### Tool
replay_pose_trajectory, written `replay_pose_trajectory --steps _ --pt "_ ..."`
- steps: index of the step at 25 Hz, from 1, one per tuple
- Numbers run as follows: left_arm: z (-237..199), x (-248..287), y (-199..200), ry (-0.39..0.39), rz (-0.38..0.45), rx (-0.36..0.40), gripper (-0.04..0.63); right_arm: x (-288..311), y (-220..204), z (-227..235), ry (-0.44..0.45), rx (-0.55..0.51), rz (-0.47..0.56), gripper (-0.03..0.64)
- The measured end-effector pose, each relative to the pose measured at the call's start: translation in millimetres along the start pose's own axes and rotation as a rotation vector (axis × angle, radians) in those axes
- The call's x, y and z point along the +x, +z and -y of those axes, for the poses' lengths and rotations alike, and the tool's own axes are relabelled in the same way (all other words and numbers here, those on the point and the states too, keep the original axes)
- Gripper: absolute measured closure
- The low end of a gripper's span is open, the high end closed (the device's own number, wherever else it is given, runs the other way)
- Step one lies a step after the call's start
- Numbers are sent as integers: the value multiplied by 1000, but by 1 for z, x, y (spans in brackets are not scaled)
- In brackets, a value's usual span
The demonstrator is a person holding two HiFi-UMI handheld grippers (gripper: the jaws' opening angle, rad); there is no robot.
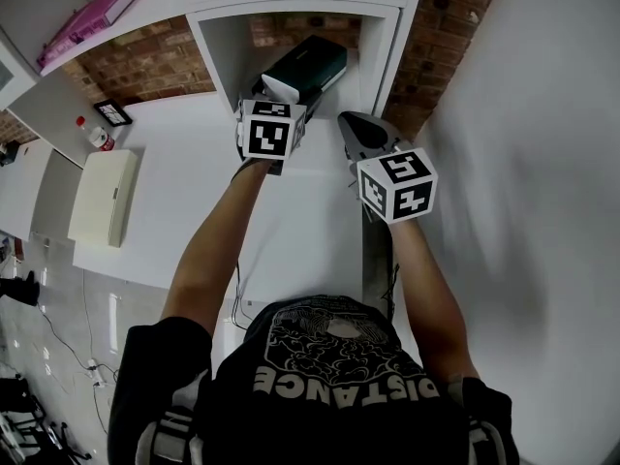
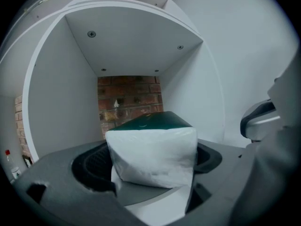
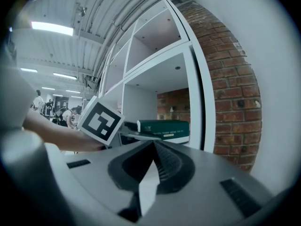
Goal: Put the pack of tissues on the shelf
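Note:
The pack of tissues [image 1: 312,64], dark green with a white end, lies slanted in the mouth of a white shelf cubby [image 1: 386,29]. My left gripper [image 1: 277,91] is shut on the pack's near end. In the left gripper view the white end [image 2: 153,160] fills the space between the jaws, with the cubby [image 2: 131,46] and its brick back ahead. My right gripper [image 1: 360,128] hovers just right of the left one, outside the cubby, shut and holding nothing. From the right gripper view the pack [image 3: 164,128] shows beyond the left gripper's marker cube [image 3: 100,120].
A white counter [image 1: 194,201] runs below the cubby, with a cream box [image 1: 102,197], a small picture frame [image 1: 113,112] and a red-capped bottle [image 1: 94,134] at its left. A pink folder [image 1: 92,13] lies on an upper shelf. Brick wall [image 1: 446,27] and a white wall stand at the right.

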State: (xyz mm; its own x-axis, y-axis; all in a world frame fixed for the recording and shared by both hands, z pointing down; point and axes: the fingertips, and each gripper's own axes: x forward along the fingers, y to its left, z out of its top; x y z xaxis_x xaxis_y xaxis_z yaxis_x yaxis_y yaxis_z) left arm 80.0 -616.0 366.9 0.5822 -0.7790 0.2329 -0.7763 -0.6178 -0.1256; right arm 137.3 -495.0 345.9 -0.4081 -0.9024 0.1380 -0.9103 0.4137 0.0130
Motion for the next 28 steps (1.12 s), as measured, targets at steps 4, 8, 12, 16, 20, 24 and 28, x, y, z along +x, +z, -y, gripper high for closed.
replay_pose_trajectory --steps 4,8,12,16,20,24,28 --pt "-1 -1 1 0 6 -3 117 2 -1 -1 11 3 -3 614" --pt "-2 -4 -1 -10 0 -36 115 0 -2 -2 19 6 -5 614" --pt "-4 -14 0 2 7 -50 115 -3 -1 -4 30 13 -5 614" --pt "-5 -31 -1 3 7 -52 118 -5 -4 -12 36 27 -5 614" --pt "-8 -54 -5 -8 2 -64 163 -6 -2 -22 42 40 1 614" --pt "-18 -79 -9 7 12 -66 196 -7 1 -35 46 53 10 614" --pt "-35 -105 -16 29 22 -72 250 -3 3 -53 56 62 16 614"
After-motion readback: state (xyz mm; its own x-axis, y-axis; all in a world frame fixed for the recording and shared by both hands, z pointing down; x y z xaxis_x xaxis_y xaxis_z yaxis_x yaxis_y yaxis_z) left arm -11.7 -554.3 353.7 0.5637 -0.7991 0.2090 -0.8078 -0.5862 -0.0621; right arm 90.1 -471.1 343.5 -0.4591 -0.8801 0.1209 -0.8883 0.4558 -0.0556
